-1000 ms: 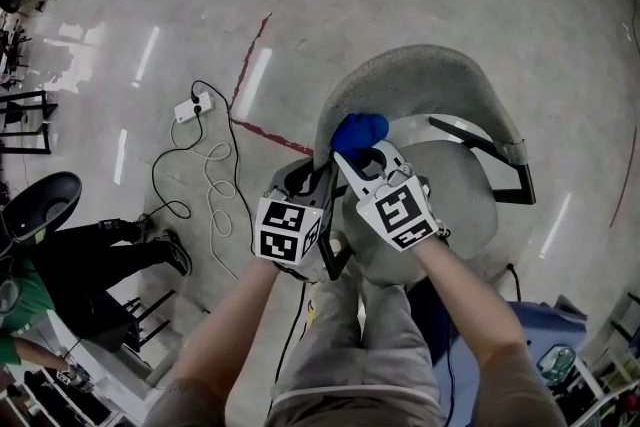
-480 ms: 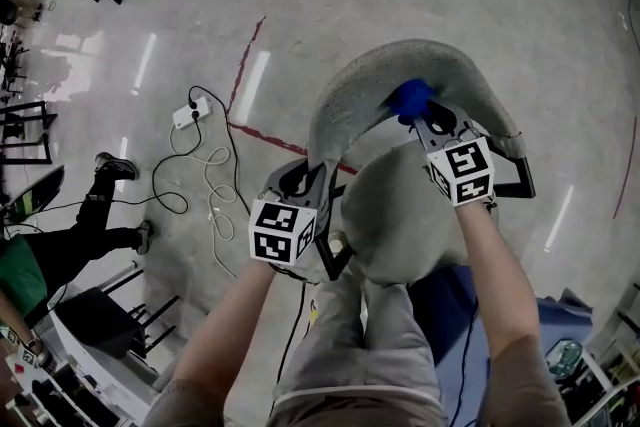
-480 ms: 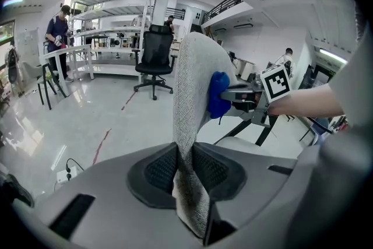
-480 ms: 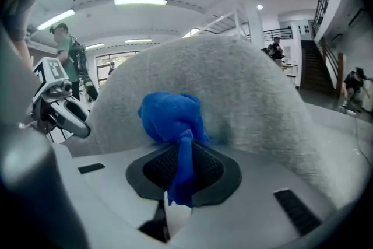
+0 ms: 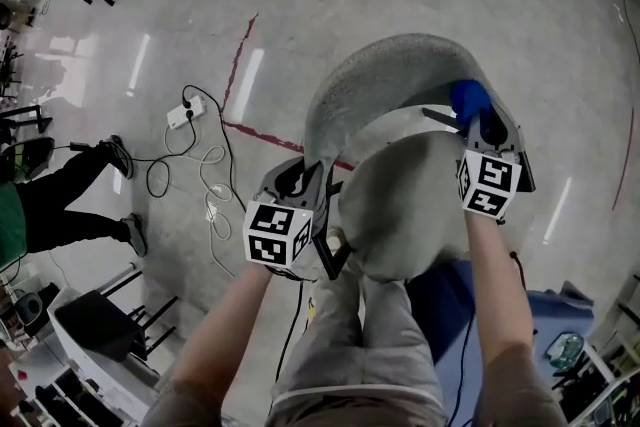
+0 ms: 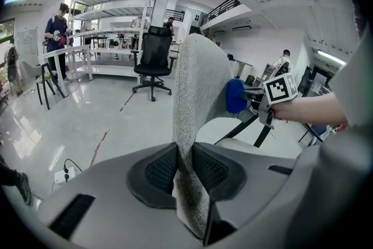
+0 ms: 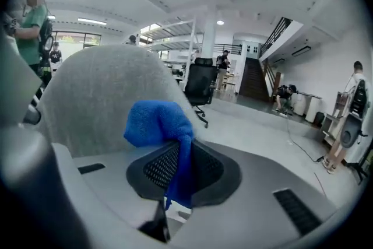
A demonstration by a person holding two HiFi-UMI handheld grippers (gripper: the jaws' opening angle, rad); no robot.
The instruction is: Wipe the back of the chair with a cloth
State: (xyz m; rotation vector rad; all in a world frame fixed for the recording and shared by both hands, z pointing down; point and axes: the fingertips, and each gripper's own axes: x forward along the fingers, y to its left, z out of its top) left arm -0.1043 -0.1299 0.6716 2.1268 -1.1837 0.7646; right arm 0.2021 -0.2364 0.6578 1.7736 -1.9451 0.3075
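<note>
The chair's grey curved backrest [image 5: 400, 65] wraps around its round seat [image 5: 410, 205]. My left gripper [image 5: 318, 177] is shut on the left edge of the backrest. In the left gripper view the fabric edge [image 6: 189, 125] stands pinched between the jaws of the left gripper [image 6: 186, 175]. My right gripper [image 5: 472, 120] is shut on a bunched blue cloth [image 5: 468, 98] at the backrest's right end, on its inner face. The right gripper view shows the cloth [image 7: 157, 122] bulging out of the right gripper [image 7: 178, 178], against the grey backrest [image 7: 99, 96]. The cloth [image 6: 235, 95] also shows in the left gripper view.
A black armrest [image 5: 520, 170] sits just right of my right gripper. A white power strip [image 5: 190, 110] and loose cables lie on the floor to the left. A person's legs [image 5: 60, 200] are at the far left. A black office chair [image 6: 152, 58] stands farther off.
My right gripper has swept the blue cloth along the inside of the backrest from its left end to its right end. The left gripper has kept its hold in place.
</note>
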